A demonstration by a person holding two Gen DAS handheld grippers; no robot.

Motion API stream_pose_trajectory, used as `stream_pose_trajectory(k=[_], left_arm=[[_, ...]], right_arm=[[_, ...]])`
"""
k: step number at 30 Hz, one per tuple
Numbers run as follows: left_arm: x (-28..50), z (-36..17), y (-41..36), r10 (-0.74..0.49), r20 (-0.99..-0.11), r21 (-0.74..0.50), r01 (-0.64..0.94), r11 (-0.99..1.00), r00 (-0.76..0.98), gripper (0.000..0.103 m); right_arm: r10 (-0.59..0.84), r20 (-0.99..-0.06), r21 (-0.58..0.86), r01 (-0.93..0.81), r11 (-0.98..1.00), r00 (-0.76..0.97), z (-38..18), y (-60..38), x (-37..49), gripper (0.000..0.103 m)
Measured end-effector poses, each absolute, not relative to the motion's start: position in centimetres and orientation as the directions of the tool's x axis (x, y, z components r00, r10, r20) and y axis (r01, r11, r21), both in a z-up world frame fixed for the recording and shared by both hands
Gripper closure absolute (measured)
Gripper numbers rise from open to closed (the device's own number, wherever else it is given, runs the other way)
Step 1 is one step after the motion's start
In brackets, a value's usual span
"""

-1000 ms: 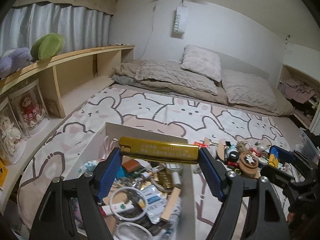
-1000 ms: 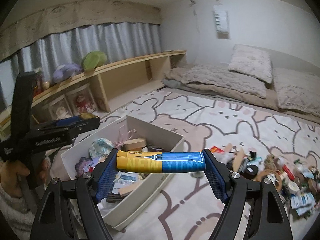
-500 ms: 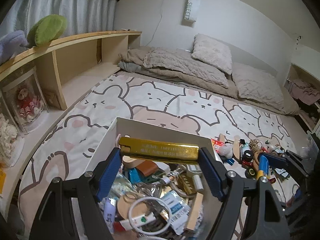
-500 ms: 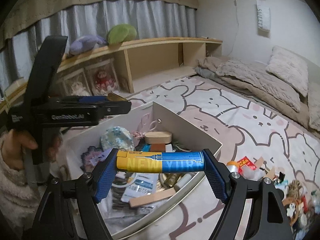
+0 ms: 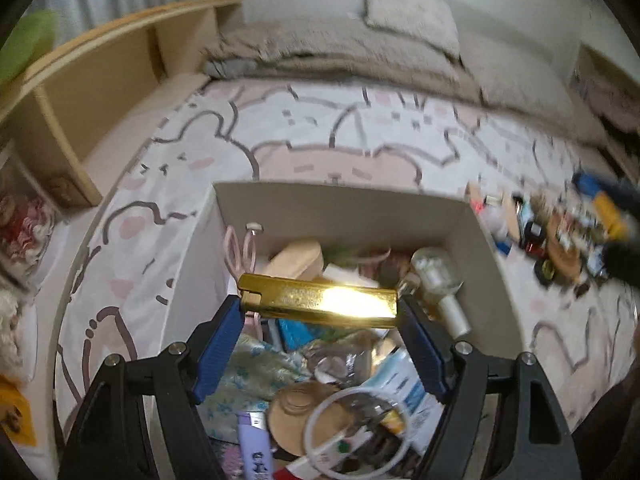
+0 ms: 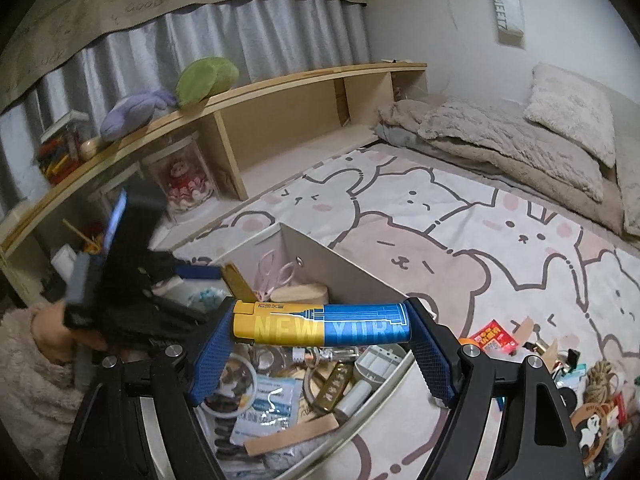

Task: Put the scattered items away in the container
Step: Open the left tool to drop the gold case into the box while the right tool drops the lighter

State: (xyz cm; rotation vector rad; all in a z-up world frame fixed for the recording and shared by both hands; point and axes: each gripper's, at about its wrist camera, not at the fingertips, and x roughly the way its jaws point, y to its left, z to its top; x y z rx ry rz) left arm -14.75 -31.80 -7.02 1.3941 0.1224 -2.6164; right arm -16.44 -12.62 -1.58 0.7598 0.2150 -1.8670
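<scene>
My left gripper (image 5: 320,306) is shut on a gold lighter (image 5: 320,300), held crosswise above the open white box (image 5: 344,204), which is full of small items. My right gripper (image 6: 322,326) is shut on a yellow-and-blue "NEW YORK" lighter (image 6: 322,324), held over the box's right side (image 6: 340,262). The left gripper (image 6: 120,280) shows blurred at the left of the right wrist view, over the box. Scattered small items (image 5: 560,236) lie on the bear-print sheet right of the box, also seen in the right wrist view (image 6: 560,380).
A wooden shelf (image 6: 280,80) with plush toys runs along the left. Pillows and a blanket (image 6: 520,132) lie at the far end of the bed. A person's sleeved hand (image 6: 36,360) holds the left gripper.
Both grippers have moved closer over the box, each still holding its lighter. The left gripper has tilted down toward the box's contents and is blurred from motion.
</scene>
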Motion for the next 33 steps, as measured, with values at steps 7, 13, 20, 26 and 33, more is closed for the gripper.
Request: stream_pose_trajectory(k=[7, 13, 20, 26, 33], left_arm=[[-15.4, -8.9, -33.2, -0.088, -0.86, -0.015, 0.199, -0.98, -0.502, 0.013], [-14.0, -8.4, -34.5, -0.065, -0.833, -0.076, 0.23, -0.97, -0.55, 0.003], [-11.8, -7.3, -33.6, -0.102, -0.79, -0.031, 0.206, -0.978, -0.604, 0.003], [-10.0, -6.9, -33.2, -0.101, -0.765, -0.029, 0.191, -0.981, -0.636, 0.003], [-8.9, -6.4, -33.2, -0.122, -0.744, -0.016, 0.2, -0.98, -0.657, 0.0]], right_arm=[[-0.766, -0.607, 0.245, 0.867, -0.434, -0.212, -2.1, -14.6, -17.4, 0.021], [-0.757, -0.632, 0.29, 0.855, -0.43, -0.166, -3.5, -17.0, -17.9, 0.021], [-0.743, -0.661, 0.37, 0.817, -0.442, -0.103, -5.5, -19.7, -18.7, 0.021], [-0.731, -0.678, 0.425, 0.774, -0.47, -0.072, -7.1, -21.7, -19.6, 0.021], [-0.757, -0.649, 0.445, 0.769, -0.46, -0.077, -7.7, -22.5, -19.7, 0.0]])
